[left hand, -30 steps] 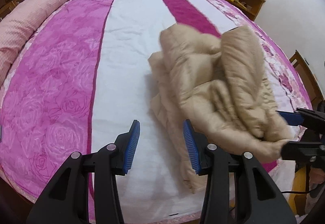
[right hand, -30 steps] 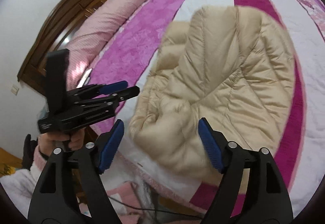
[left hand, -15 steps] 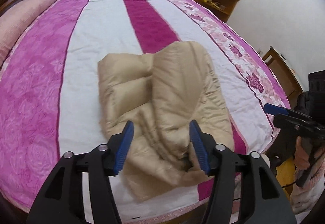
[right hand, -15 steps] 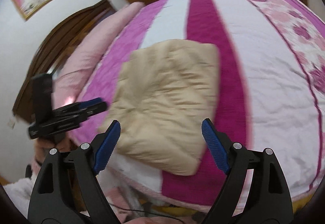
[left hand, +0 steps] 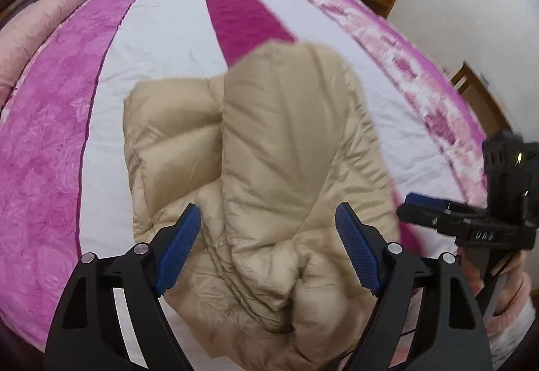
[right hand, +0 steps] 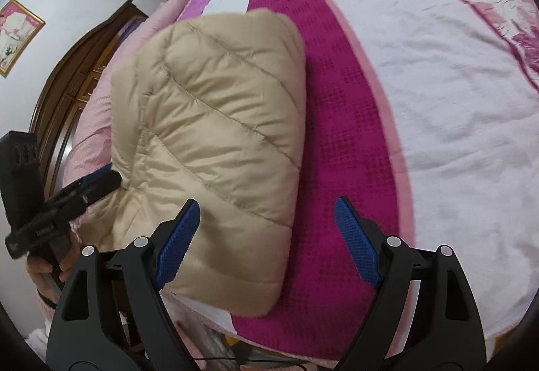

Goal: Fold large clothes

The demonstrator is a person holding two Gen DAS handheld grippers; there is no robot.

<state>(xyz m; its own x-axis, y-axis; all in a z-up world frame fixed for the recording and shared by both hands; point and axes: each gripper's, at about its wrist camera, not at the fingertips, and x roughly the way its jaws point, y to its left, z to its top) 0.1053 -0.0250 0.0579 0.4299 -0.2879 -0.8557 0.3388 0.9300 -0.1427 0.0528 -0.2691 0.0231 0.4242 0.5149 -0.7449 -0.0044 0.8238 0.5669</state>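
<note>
With the left claw (left hand: 267,251) just spread and the right claw (right hand: 266,244) released, each should bite the puffy jacket's (left hand: 269,152) near edge squarely, just ahead.

Two fisheye cameras, each close behind its own tongs and angled steeply down, view the same folded jacket (left hand: 269,169) on the bed (left hand: 161,34) from opposite sides, each glimpsing the other's tongs.

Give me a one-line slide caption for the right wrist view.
Right gripper open above the folded beige quilted puffer jacket on the pink-and-white striped bedspread, left gripper at its far edge.
</note>
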